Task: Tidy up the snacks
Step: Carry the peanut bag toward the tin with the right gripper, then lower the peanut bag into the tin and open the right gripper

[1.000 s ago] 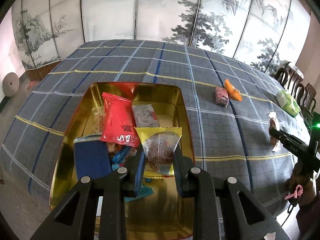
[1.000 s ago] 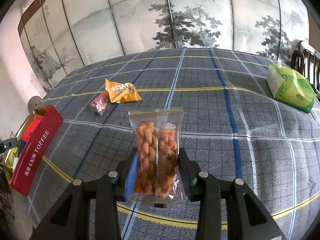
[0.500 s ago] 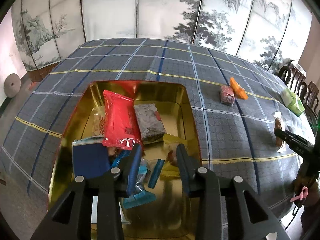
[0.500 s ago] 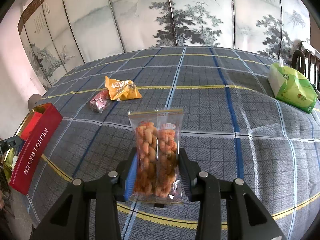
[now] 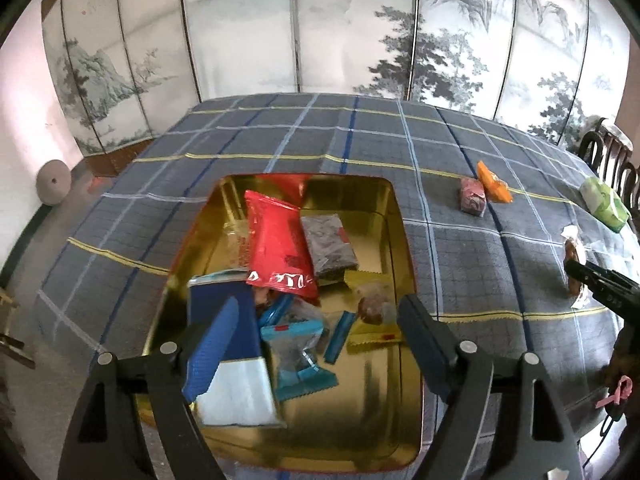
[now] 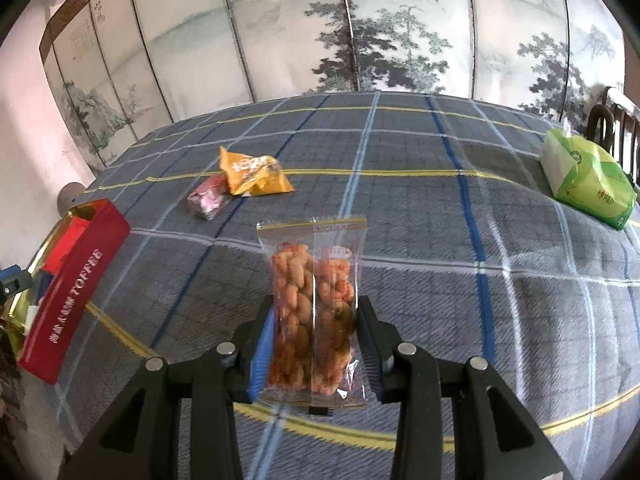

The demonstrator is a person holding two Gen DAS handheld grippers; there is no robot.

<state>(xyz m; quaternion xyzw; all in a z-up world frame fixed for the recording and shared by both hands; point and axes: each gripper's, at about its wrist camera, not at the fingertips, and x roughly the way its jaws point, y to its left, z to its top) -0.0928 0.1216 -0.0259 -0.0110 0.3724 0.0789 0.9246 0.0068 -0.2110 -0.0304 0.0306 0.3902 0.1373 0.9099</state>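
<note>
Currently the right gripper (image 6: 316,330) is closed on a clear twist-snack packet (image 6: 314,312), held upright above the plaid tablecloth (image 6: 420,240), the jaws pinching its lower half from both sides while the sealed top edge stands free. Left gripper (image 5: 320,324) hovers over the gold tin (image 5: 396,216) with jaws spread wide and nothing between them. Tin holds a loose pile — red packet (image 5: 278,250), dark packet (image 5: 328,246), yellow-edged packet (image 5: 370,312), blue-and-white pack (image 5: 228,348), a teal-wrapped piece (image 5: 298,356). In the right wrist view the tin shows at far left as a red wall (image 6: 76,292) lettered TOFFEE. Out on the cloth, touching each other: orange packet (image 6: 252,172) and pink packet (image 6: 208,198); a green tissue pack (image 6: 588,180) sits well apart at the far right. Judgement on handling: the held packet looks light, its film crinkly and slick, the fried twists inside brittle — a hard squeeze could crush them. Grip across the filled body seems secure enough; a hold on the flat seal alone might let it swing or slip. The orange and pink packets look similarly light and soft — best taken across the puffed middle, one at a time, since they lie against each other.
</note>
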